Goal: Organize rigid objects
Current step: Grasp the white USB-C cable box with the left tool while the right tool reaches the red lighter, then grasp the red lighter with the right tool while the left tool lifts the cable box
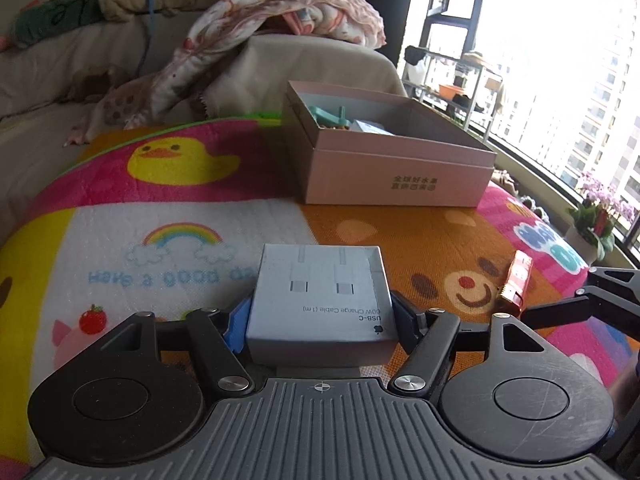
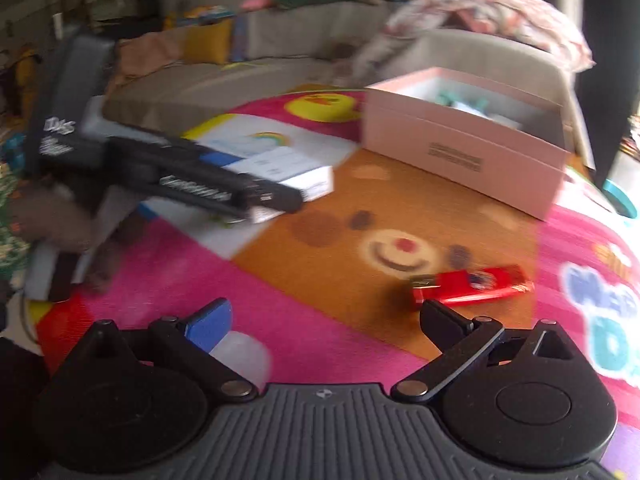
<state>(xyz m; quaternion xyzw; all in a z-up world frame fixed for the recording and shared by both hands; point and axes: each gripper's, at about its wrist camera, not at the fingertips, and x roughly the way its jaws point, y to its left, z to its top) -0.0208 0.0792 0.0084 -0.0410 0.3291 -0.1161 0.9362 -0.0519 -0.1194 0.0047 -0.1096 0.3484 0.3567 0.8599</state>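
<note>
left claw (image 1: 320, 312) clamps the white usb-c cable box (image 1: 318, 300) by its sides at lower centre, ready to carry it toward the open pink box (image 1: 396, 176) above. right claw (image 2: 326, 320) gapes empty, the red lighter (image 2: 472, 285) just beyond its tips.

Both grippers look the same: left gripper (image 1: 320, 312) and right gripper (image 2: 326, 316) are matte black with round hubs, silver screws, ribbed grey base, one blue pad (image 2: 211, 320). Person's sleeve (image 2: 10, 224) is green floral.
</note>
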